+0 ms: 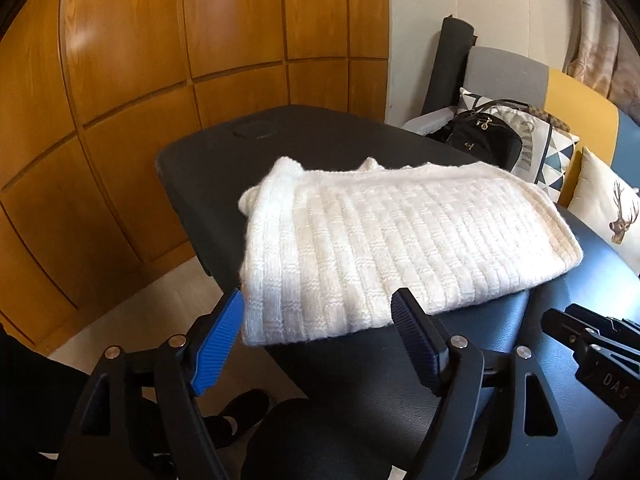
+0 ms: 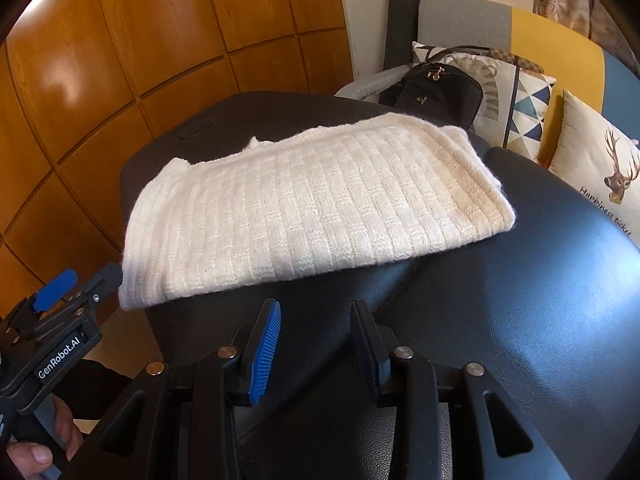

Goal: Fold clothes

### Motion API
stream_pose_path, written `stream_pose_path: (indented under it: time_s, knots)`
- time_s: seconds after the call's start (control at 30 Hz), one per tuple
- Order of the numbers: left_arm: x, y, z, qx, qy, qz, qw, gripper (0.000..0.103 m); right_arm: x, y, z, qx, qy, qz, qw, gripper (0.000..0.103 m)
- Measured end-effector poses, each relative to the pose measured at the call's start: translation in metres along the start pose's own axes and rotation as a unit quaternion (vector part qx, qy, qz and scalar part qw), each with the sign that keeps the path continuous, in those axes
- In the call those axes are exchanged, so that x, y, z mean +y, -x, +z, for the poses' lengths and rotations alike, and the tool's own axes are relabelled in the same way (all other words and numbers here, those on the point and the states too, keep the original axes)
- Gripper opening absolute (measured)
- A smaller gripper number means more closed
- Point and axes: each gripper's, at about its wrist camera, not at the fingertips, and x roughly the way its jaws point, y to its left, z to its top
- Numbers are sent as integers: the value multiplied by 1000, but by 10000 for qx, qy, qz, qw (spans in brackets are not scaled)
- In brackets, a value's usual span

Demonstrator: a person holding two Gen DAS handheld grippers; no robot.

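Folded white sweater [image 1: 384,240] overhangs the black padded table's [image 2: 500,320] left edge — bare surface lies nearer. Left gripper [image 1: 320,320] and right gripper [image 2: 316,320] gape empty — wooden panelling [image 1: 120,80] behind.

A folded white sweater [image 1: 384,236] lies on the black bench [image 1: 208,168]. The left hand-held gripper [image 1: 320,316] hangs wide apart and holds nothing.

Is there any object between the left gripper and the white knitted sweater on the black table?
No, nothing visible. The left gripper, jaws open and empty, faces the near edge of the folded sweater directly, over the black table.
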Motion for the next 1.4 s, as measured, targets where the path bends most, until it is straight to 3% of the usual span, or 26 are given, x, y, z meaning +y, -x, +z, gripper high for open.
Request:
stream_pose_path:
  time_s: [0.2,0.4,0.67,1.13,1.27,1.4]
  knots:
    - [-12,12,9,-150,-167,164,9996,79,3,9,4,-113,91,-127,9998,37]
    - [-14,13,15,33,-52,-266,9996,80,1,22,9,-381,99,-174,9991,37]
    - [-19,7,20,267,-1,-835,9962,80,0,20,8,-380,100,-260,9989,37]
    - [-19,-1,22,377,2,-936,9949,80,-1,16,6,-305,91,-272,9991,37]
    - [-19,0,21,272,-13,-937,9952,80,-1,15,6,-304,73,-259,9992,37]
    - [-16,8,20,-82,7,-990,9951,80,0,13,6,-279,87,-211,9993,37]
